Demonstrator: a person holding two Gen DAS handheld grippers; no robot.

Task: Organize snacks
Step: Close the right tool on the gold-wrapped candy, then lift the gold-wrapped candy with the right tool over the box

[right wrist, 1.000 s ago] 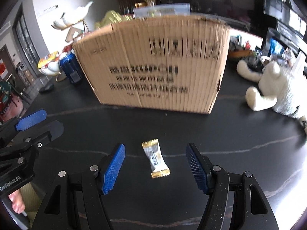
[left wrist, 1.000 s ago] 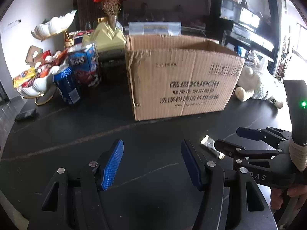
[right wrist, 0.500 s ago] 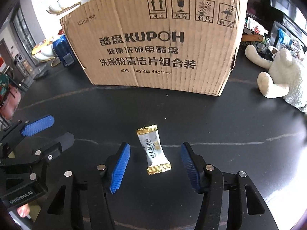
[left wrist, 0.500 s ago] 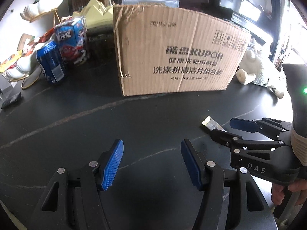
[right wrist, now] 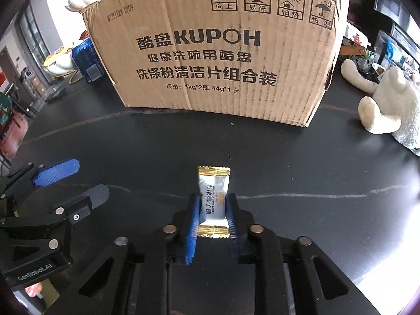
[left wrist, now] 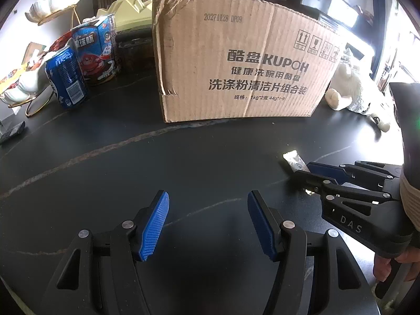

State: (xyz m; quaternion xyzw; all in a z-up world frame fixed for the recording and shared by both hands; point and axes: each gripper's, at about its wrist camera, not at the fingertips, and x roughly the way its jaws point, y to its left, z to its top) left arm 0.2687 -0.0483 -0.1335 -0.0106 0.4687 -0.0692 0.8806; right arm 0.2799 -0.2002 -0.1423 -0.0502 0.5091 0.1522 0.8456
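Observation:
A small silver candy (right wrist: 214, 181) with gold crimped ends lies on the black table (right wrist: 288, 162), in front of a big cardboard box (right wrist: 215, 52). My right gripper (right wrist: 213, 200) has its jaws closing, and both blue pads press the wrapper's sides. From the left wrist view the candy (left wrist: 294, 160) pokes out past the right gripper (left wrist: 312, 174) at the right. My left gripper (left wrist: 207, 199) hangs open over bare table, nothing between its fingers. It also shows at the left of the right wrist view, the left gripper (right wrist: 86, 179) well apart from the candy.
The cardboard box (left wrist: 236, 65) fills the middle of the table. Left of it stand a blue can (left wrist: 67, 78), a blue snack carton (left wrist: 97, 52) and a white dish on a gold stand (left wrist: 18, 92). A white plush toy (right wrist: 388, 105) lies at the right.
The right jaws have closed from wide apart onto the candy. Both grippers have come down toward the table, and the box now looms larger.

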